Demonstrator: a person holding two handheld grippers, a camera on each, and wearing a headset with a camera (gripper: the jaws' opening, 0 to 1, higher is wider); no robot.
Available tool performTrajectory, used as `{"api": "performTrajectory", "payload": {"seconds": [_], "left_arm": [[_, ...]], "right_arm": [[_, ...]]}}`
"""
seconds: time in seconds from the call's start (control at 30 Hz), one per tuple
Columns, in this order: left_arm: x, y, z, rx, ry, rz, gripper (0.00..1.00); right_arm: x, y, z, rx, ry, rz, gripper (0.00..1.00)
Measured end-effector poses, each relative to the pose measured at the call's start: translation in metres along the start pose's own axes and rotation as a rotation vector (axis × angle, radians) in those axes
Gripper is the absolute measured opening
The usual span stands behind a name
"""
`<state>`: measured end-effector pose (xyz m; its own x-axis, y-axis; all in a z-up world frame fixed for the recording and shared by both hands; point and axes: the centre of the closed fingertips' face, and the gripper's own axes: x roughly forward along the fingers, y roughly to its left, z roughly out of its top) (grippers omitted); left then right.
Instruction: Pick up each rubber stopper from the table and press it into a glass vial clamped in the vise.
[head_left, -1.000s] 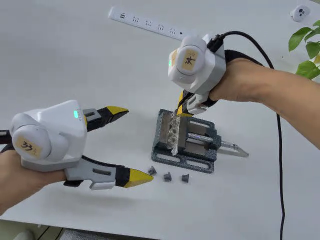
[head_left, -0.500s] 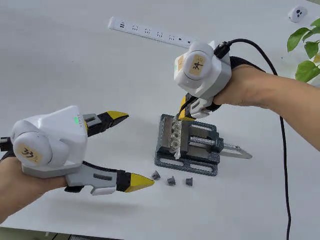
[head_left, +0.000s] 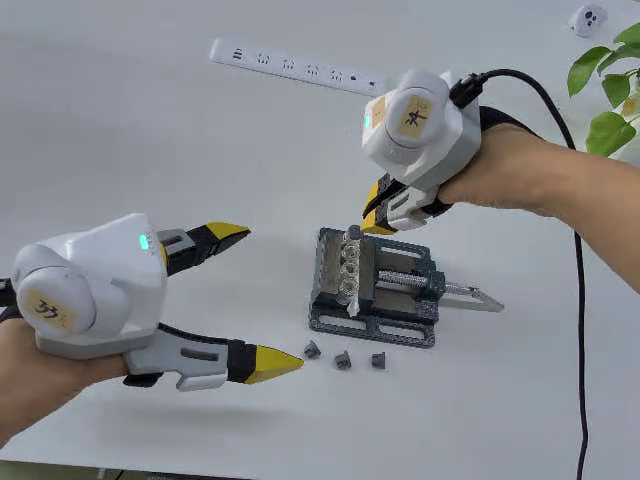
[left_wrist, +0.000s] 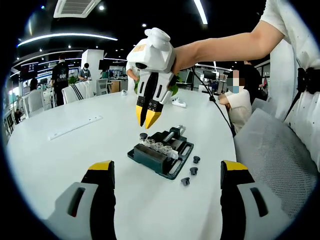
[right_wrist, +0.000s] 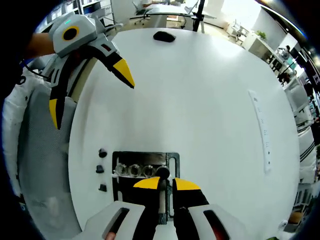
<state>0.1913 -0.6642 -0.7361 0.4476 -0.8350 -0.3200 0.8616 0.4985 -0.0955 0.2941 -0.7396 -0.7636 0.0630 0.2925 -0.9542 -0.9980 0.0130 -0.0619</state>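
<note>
Head view: the vise (head_left: 385, 290) is sitting on the white surface (head_left: 150, 130), three stoppers (head_left: 343, 359) lying beside it, open room leftward.
Left gripper view: the left gripper (left_wrist: 167, 167) is spreading its fingers wide, empty, an office behind.
Right gripper view: the right gripper (right_wrist: 167, 184) is hovering over the vials (right_wrist: 135, 171), fingers drawn together, empty.

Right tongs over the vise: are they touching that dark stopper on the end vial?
Apart. The left gripper view shows the right tongs hanging just above the stopper, with a plain gap under their yellow tips.
</note>
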Motion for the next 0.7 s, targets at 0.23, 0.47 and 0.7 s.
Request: {"api": "performTrajectory", "payload": {"seconds": [0.23,0.47,0.7], "left_arm": [[0.0,0.0,0.001,0.014,0.011,-0.005,0.87],[0.0,-0.001,0.002,0.027,0.023,-0.014,0.87],[-0.002,-0.004,0.003,0.045,0.043,-0.024,0.88]], "right_arm": [[-0.017,-0.001,-0.007,0.054,-0.055,-0.041,0.08],[-0.03,0.0,-0.016,0.105,-0.109,-0.088,0.13],[-0.049,0.007,-0.023,0.171,-0.19,-0.132,0.18]]}}
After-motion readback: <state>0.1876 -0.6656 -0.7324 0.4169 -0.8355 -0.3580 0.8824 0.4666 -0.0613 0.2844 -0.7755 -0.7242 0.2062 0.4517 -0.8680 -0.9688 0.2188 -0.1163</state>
